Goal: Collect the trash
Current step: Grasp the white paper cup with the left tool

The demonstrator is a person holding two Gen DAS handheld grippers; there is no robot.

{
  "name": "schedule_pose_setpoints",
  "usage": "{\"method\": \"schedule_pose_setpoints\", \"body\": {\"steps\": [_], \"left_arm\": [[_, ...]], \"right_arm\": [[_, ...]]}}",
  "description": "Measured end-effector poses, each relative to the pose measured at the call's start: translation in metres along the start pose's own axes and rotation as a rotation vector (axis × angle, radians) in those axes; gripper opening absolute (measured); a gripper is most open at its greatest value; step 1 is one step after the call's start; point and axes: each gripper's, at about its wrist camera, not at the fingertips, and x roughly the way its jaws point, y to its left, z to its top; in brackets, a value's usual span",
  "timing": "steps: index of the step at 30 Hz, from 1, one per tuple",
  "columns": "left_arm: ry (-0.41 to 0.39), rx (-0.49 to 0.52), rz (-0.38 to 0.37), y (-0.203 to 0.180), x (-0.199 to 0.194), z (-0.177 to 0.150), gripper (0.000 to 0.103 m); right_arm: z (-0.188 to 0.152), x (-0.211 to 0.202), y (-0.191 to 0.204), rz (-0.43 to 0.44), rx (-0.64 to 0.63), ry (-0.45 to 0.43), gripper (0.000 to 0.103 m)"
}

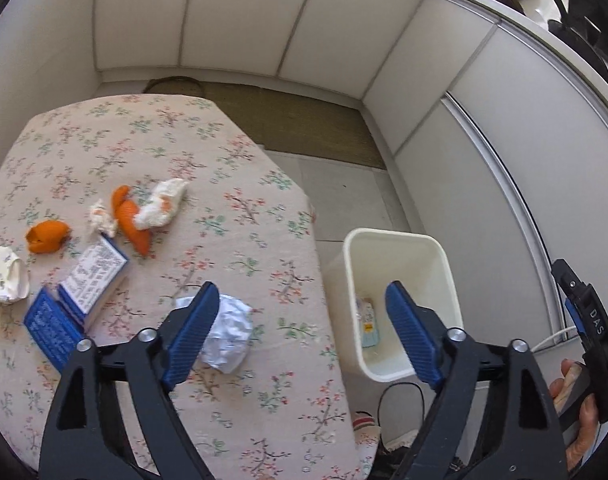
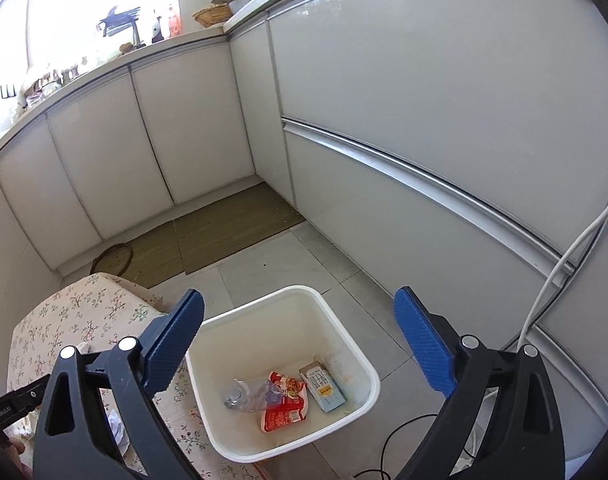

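We held both the left tool [image 1: 302, 306] and right tool [image 2: 298, 318] released above the white plastic bin [image 2: 355, 354] at lower centre, holding a clear bottle [image 2: 246, 394], red wrapper [image 2: 286, 402] and small carton [image 2: 323, 388], while crumpled paper [image 1: 230, 332] lay on the floral worktop [image 1: 240, 216].

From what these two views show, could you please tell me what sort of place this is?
Most likely a home kitchen: white base cabinets under a cluttered countertop, a table with a floral tablecloth, and a white trash bin on the tiled floor.
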Motion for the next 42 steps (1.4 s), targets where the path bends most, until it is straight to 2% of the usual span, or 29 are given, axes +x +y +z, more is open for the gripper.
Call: {"method": "schedule_pose_setpoints", "body": {"steps": [6,13,19,24,30,36,42], "left_arm": [[-0.085,-0.04,0.113,0.048,-0.029,0.0,0.093],[-0.154,-0.067,0.194,0.089,-0.052,0.002,0.096],[-0.152,-0.109,0.237,0.129,-0.063,0.003,0.096],[-0.149,-0.166,0.286,0.171,-0.075,0.004,0.096],[-0.112,-0.286,0.325,0.233,-0.079,0.002,0.096],[-0.035,-0.472,0.262,0.3,-0.062,0.004,0.096],[0.068,-0.544,0.246,0.334,-0.028,0.003,0.096]], "right_arm": [[-0.016,-0.005,0.065,0.052,-0.118,0.009,0.096],[-0.041,-0.014,0.136,0.109,-0.241,0.018,0.096],[-0.059,-0.016,0.19,0.156,-0.34,0.027,0.096],[-0.074,-0.01,0.222,0.198,-0.362,0.073,0.096],[-0.09,0.008,0.257,0.247,-0.36,0.171,0.096],[-0.105,0.022,0.284,0.285,-0.337,0.248,0.096],[-0.113,0.028,0.298,0.288,-0.359,0.266,0.096]]}}
